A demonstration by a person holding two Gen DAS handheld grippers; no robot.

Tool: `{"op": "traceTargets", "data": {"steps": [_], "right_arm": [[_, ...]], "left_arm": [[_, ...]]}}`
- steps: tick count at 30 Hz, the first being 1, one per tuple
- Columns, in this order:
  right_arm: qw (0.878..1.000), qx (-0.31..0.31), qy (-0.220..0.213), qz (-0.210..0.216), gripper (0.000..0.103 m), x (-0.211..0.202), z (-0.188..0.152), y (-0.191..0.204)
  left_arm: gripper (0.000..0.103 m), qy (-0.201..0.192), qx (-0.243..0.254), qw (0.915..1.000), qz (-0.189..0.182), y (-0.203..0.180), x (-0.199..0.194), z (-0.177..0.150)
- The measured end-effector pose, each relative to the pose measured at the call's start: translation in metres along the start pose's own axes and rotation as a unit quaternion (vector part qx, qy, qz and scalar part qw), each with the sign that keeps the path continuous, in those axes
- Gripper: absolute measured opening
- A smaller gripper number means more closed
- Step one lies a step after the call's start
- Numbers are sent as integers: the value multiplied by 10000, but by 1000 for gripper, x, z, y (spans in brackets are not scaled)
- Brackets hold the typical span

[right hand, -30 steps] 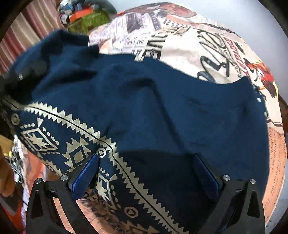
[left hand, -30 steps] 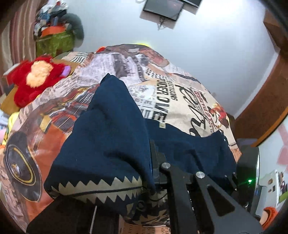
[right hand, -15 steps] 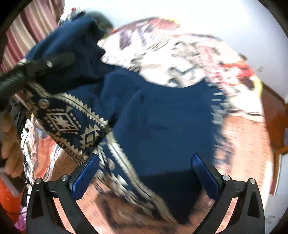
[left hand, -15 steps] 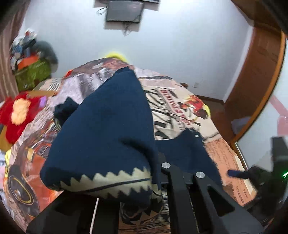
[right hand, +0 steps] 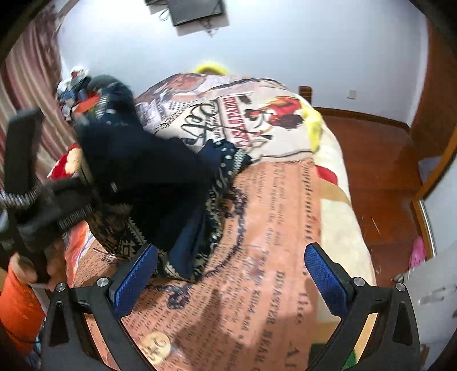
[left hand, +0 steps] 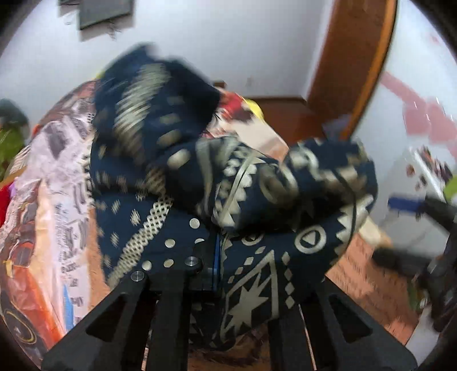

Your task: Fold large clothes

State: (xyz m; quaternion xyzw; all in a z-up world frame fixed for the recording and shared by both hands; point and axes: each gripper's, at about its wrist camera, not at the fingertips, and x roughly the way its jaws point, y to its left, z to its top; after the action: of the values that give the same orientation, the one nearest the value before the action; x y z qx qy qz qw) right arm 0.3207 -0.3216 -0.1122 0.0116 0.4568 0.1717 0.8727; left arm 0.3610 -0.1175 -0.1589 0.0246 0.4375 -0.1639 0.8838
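A navy garment with a cream geometric pattern (left hand: 257, 205) hangs bunched and blurred from my left gripper (left hand: 215, 256), whose jaws are shut on its fabric above the printed bedspread (left hand: 57, 182). In the right wrist view the same garment (right hand: 160, 177) hangs from the left gripper (right hand: 94, 188) at the left, its lower end trailing on the bed (right hand: 280, 217). My right gripper (right hand: 228, 271) is open and empty, its blue pads (right hand: 322, 271) spread over the bedspread to the right of the garment.
A red plush toy (right hand: 65, 165) lies at the bed's left side. A wooden floor (right hand: 380, 171) and wooden door frame (left hand: 351, 65) are on the right. A dark screen (right hand: 197, 10) hangs on the white wall. A cluttered pile (right hand: 77, 85) sits far left.
The left gripper has lifted the garment higher and swung right, and the cloth now bunches and flips to show its pattern. The right gripper has drawn back off the garment, still open.
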Motion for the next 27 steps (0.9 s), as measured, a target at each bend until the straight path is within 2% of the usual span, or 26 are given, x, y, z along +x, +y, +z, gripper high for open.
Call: {"op": "traceTargets", "data": {"steps": [2,6,10,15,22,24,27], "right_arm": [[10000,51,-25,11,103,-5,-4,-3],[9999,54,-98,20,103,-13,-7,-5],[9998,19,-170,83,103,-18,-6,1],[9995,-79,-273,98,103,-22,-2,7],[9986,-160,-449,208,103,-31,8,18],[9980,-224,-520,264,103,-33,14,23],[9972,-304,-563,379,103,-30,26,34]], "left_arm": [[8,212,96,9997,-68,-4,8,-10],[8,535,-94,9980,-317,2,20,-23],[8,512,54,9983,-279,3,13,-28],[19,300,219,9993,13,-4,-6,-28],[20,341,-208,9991,-160,19,-24,-26],[24,387,-194,9988,-249,19,-17,-29],[36,546,-112,9974,-462,12,-6,-35]]}}
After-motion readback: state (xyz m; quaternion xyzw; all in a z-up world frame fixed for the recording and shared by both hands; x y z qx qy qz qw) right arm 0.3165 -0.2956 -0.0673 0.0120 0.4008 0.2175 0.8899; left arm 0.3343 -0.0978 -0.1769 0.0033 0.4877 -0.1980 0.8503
